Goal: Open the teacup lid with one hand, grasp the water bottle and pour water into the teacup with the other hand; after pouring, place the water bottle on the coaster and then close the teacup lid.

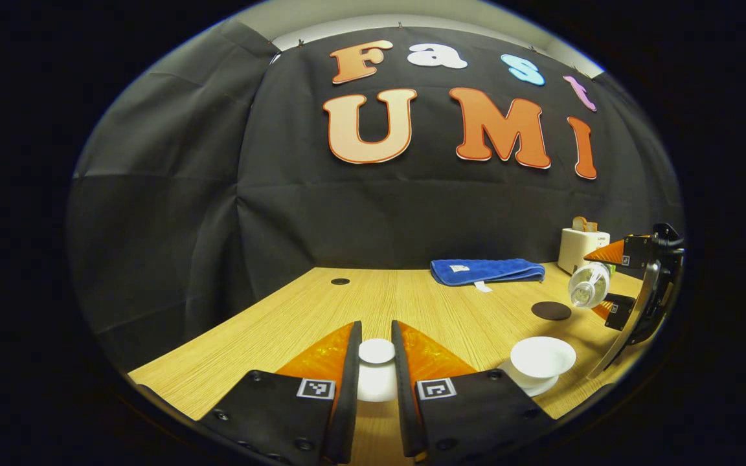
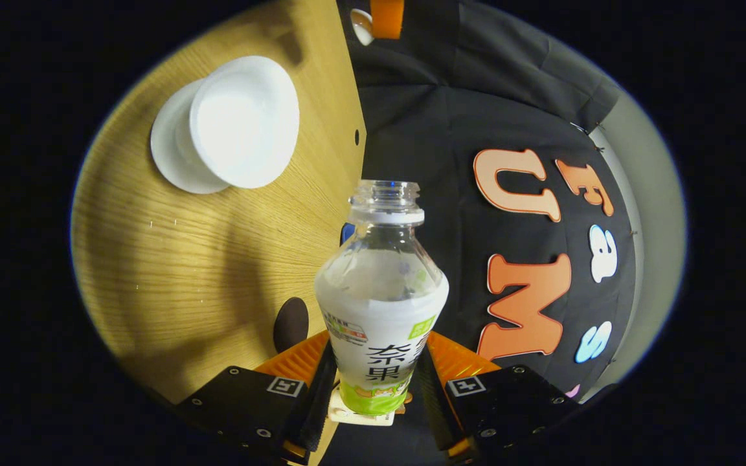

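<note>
Evidently the pour is in hand: the left tool [image 1: 376, 369] pinches the white teacup lid [image 1: 376, 351] between its two fingers and holds it off to one side, well apart from the open teacup [image 1: 542, 356], which sits on its white saucer [image 1: 528, 385] near the front edge of the wooden surface [image 1: 360, 304]; holding the lid away leaves the cup's mouth bare for the stream. The right tool [image 2: 376, 382] is pressed onto the lower body of the water bottle [image 2: 381, 304], both fingers on its labelled waist, and the bottle is uncapped; in the left gripper view it lies tipped nearly level, mouth toward the cup, above the surface and beside the dark round coaster [image 1: 551, 310]. Gripping low on the body likely keeps the neck free to swing over the rim. In the right gripper view the teacup [image 2: 245, 123] lies ahead of the bottle mouth but off to one side, so the mouth does not look to be over the rim yet, and no water can be seen falling. The coaster [image 2: 290, 323] is just beside the bottle's base, a short move for setting down afterwards. Open room is good between cup and coaster; a folded blue cloth [image 1: 486, 270] and a white box [image 1: 582, 249] stand further back, out of the way, though the cup's nearness to the front edge calls for a gentle touch when the lid goes back
</note>
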The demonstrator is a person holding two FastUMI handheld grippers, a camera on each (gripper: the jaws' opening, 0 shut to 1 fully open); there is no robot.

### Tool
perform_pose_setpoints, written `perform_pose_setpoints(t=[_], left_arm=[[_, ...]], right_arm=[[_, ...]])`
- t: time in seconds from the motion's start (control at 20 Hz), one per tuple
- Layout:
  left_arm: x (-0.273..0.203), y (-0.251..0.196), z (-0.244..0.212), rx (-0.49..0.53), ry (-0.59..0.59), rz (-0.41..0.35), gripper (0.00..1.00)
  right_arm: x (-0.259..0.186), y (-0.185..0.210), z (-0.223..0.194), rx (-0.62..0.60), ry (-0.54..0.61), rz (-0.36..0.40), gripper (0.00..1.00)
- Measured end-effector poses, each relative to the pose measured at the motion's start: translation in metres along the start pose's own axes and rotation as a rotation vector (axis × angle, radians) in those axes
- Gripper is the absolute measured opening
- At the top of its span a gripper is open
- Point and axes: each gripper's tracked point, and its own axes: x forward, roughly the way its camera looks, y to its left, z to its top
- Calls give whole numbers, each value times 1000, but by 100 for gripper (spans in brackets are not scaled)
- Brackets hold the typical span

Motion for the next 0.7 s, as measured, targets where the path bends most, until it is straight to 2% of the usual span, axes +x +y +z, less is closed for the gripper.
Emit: perform_pose_setpoints(t=[0.2, 0.65, 0.7], left_arm=[[-1, 1, 2, 5, -8, 0, 32], [-11, 7, 3, 2, -15, 9, 32], [-11, 8, 3, 1, -17, 8, 32]], right_arm=[[1, -15, 4, -107, -27, -77, 66], [-3, -33, 18, -160, -73, -129, 66], [-3, -35, 19, -163, -76, -133, 63]])
